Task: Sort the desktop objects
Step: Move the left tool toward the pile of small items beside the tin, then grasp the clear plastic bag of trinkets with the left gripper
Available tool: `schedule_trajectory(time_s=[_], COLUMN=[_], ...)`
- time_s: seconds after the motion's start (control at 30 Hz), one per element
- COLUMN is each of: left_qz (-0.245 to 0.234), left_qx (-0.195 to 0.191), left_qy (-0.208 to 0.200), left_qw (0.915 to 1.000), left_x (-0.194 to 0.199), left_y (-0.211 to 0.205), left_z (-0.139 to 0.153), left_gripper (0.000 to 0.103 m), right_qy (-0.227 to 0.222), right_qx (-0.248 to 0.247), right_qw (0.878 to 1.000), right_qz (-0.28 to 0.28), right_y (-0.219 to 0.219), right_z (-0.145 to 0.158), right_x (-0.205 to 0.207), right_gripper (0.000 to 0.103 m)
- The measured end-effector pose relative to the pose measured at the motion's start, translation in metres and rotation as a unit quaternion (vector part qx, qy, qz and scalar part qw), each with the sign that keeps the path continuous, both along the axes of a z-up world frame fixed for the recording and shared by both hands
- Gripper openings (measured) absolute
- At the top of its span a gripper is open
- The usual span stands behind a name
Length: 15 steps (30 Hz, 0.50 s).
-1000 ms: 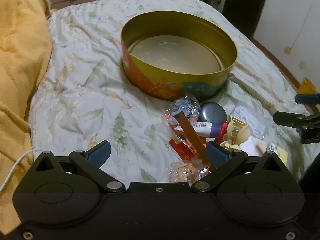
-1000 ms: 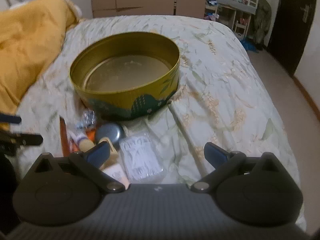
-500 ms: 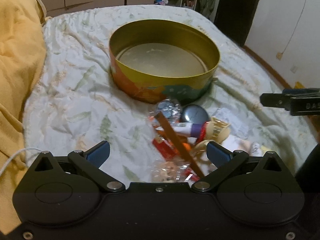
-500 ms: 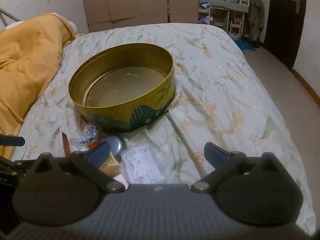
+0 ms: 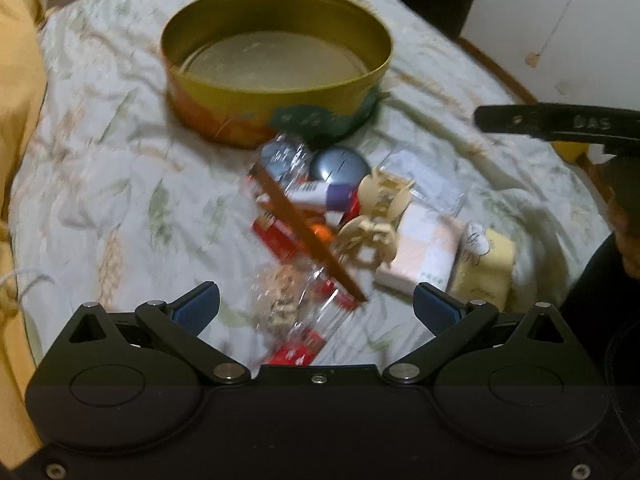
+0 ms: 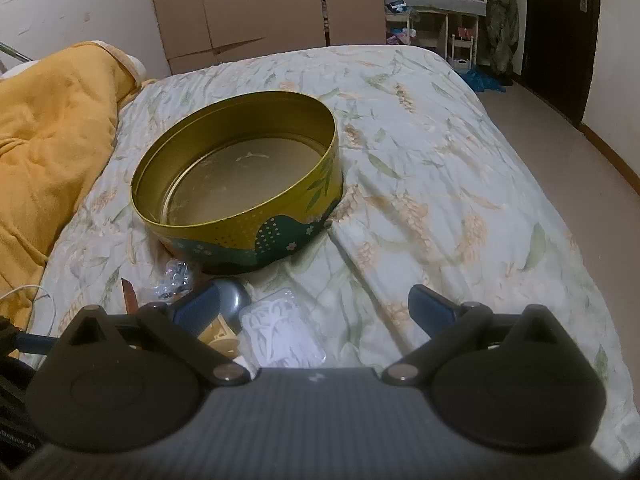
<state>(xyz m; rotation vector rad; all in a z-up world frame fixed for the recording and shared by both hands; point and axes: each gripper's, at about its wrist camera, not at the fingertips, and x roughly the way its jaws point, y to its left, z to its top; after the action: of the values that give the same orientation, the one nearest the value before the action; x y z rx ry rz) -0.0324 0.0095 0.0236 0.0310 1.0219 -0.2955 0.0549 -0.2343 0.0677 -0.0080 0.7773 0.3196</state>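
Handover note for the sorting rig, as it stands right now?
Left gripper: open, empty, low over the near end of the clutter pile.
Right gripper: open, empty, above the clear packet.
Round tin: on the bedspread behind the pile, nothing inside.
Done: nothing sorted.
Left: everything, including the hair claw, grey compact, brown stick and sachets.

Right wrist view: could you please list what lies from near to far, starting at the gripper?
Open right gripper → clear plastic packet of white items → grey round compact → round gold tin with green base → brown wardrobe doors.
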Motion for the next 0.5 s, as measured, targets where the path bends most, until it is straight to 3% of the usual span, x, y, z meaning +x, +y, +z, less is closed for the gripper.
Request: schedule_trajectory(time_s=[0.2,0.33,0.5], left_qz=[-0.015,-0.052,-0.081], left_qx=[0.021,0.079,0.08], left_qy=[-0.071,-0.054,-0.025], left_qw=[0.9972,0.994,0.9932], left_x=[0.0,0.005,0.007], left_y=[-0.006,-0.013,-0.011], left_z=[0.015,0.017,0.007], left_gripper=[0.103,0.103,0.103], right_qy=[0.001,0.005,0.016], right_qx=[0.002,0.003,0.011], right_qw=[1.0,1.0,1.0], right_qz=[-0.002,-0.007,-0.019], right_y=[0.0,-0.001,-0.005], right_z=[-0.001,-0.003,-0.007], right_x=[0.002,0.005,0.013], right_gripper=[0.103,0.103,0.103])
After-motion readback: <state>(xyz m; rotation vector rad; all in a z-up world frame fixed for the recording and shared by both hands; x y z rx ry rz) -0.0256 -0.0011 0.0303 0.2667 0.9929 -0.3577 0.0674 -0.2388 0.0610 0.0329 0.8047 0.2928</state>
